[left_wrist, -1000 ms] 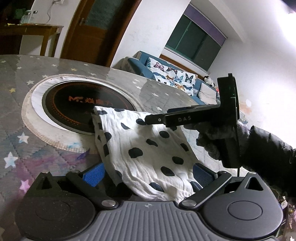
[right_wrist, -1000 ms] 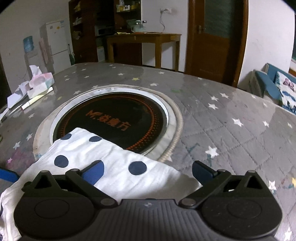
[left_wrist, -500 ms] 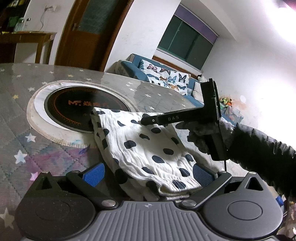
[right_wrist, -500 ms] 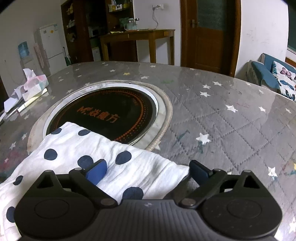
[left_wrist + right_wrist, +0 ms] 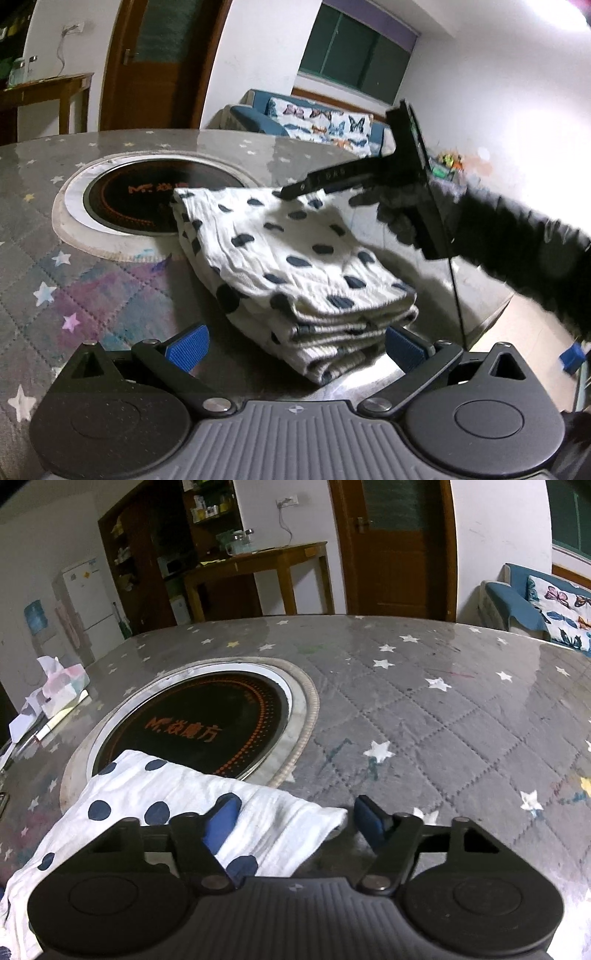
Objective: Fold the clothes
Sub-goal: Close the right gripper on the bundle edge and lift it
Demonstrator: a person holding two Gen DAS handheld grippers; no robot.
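Item: folded polka-dot cloth (image 5: pixel 295 266), white with dark spots, lying on the star-print table cover (image 5: pixel 110 295).

Left gripper (image 5: pixel 297 341): spread wide; I see the cloth's stacked layered edge just ahead, between the blue pads, untouched.

Right gripper (image 5: pixel 293 818): jaws closing, the cloth's corner between them; contact I cannot quite confirm.

Handling, by my judgement: light, soft, limp, wrinkly; the layers will slide apart unless I pinch through the whole stack at a corner.

Left view only: the layered edge, the gloved hand (image 5: pixel 399 218). Right view only, farther off: the tissue pack (image 5: pixel 62 686). Beyond the cloth, both: the round inset cooktop (image 5: pixel 199 727).
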